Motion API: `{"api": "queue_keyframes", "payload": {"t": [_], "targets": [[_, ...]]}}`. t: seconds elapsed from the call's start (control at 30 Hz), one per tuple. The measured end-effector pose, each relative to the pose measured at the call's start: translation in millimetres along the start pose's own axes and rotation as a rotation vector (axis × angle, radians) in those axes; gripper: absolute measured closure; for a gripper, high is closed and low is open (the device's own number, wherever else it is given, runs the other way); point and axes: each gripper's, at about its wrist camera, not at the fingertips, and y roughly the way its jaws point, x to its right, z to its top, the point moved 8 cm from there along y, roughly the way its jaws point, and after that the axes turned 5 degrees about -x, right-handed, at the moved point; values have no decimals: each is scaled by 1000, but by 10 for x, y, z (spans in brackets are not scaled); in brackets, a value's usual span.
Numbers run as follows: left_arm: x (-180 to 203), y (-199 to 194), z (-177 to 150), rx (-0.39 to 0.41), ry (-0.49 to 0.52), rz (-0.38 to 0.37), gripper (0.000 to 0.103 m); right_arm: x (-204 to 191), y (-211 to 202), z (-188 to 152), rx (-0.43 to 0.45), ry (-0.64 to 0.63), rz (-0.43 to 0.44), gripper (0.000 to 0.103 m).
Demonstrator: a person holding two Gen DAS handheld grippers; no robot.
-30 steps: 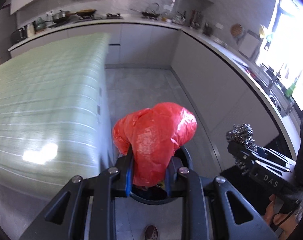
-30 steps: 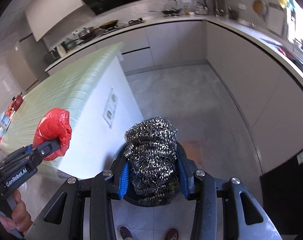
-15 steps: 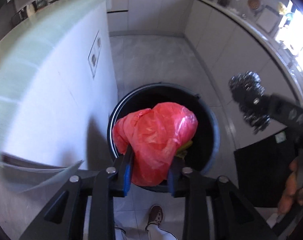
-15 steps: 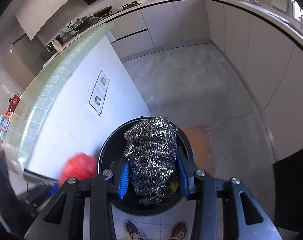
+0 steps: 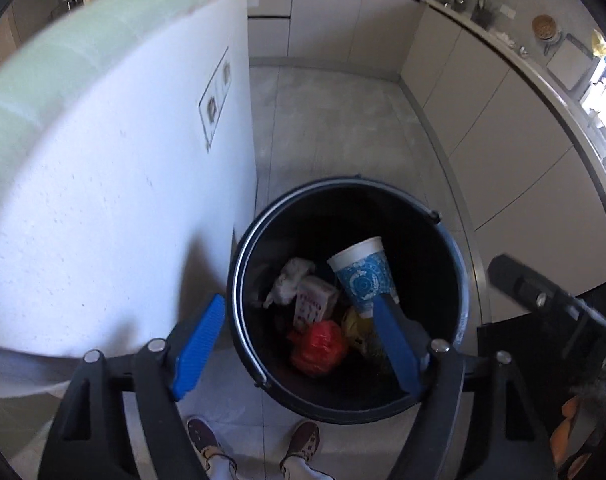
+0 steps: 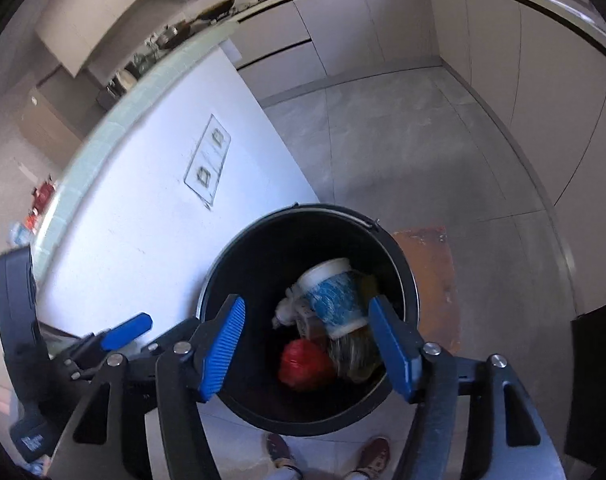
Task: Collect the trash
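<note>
Both grippers, left gripper (image 5: 299,344) and right gripper (image 6: 307,350), had spread and dropped their loads; red bag (image 5: 318,345) lay inside black bucket (image 5: 455,280). Withdrawing upward would avoid its rim.

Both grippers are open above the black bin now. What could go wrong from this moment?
1. The left gripper and right gripper hang close together over the bin; pulling back carelessly, they might knock each other.
2. The bin stands right beside the white island wall, so a bump could push it against that wall.
3. The paper cup leans high and may block later trash.
</note>
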Motion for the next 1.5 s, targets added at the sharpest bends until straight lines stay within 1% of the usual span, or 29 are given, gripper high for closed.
{"api": "queue_keyframes", "payload": {"t": [0.07,0.2,0.23,0.3,0.4,0.5,0.67,0.73,0.87,0.93,0.97,1.03,1.07,1.13,1.2,1.23,1.3,1.37,1.43,1.5], "targets": [[4,-88,-38,24,5,1,25,69,-121,40,53,11,-30,36],[40,-268,-41,27,15,1,25,110,-353,42,81,15,-104,36],[58,-375,-64,31,17,5,25,119,-407,31,82,19,-125,36],[102,-546,-103,32,23,-19,25,154,-537,10,72,37,-177,36],[169,-808,-197,48,42,-44,25,174,-677,-87,33,54,-228,36],[219,-1089,-366,53,85,-85,25,120,-825,-278,17,74,-230,36],[113,-1576,-691,99,145,-143,25,-183,-1188,-709,65,84,-241,36],[-54,-1824,-881,138,163,-133,25,-359,-1306,-911,87,89,-232,36],[-530,-2246,-1255,183,138,-98,24,-915,-1506,-1476,100,50,-211,36],[-770,-2474,-1424,210,131,-74,20,-1206,-1628,-1728,121,16,-206,36],[-837,-2539,-1461,222,131,-61,18,-1382,-1735,-1843,144,-6,-200,36],[-1044,-2774,-1568,268,120,-23,17,-1664,-1961,-1999,191,-43,-193,36],[-1084,-2815,-1571,283,113,-13,17,-1821,-2108,-2068,220,-69,-192,34],[-1209,-3067,-1624,335,93,11,17,-2078,-2430,-2158,284,-113,-198,30],[-1275,-3279,-1657,390,79,30,17,-2246,-2707,-2224,341,-142,-203,23],[-1304,-3447,-1682,431,69,44,16,-2339,-2869,-2246,376,-158,-207,21],[-1314,-3612,-1703,483,49,59,12,-2495,-3171,-2291,448,-197,-224,11],[-1316,-3718,-1753,521,32,70,8,-2599,-3386,-2349,493,-225,-246,6],[-1263,-3814,-1823,555,18,92,6,-2631,-3504,-2418,513,-238,-243,6],[-1208,-3814,-1897,566,-2,112,6,-2597,-3540,-2478,512,-237,-244,6]]}}
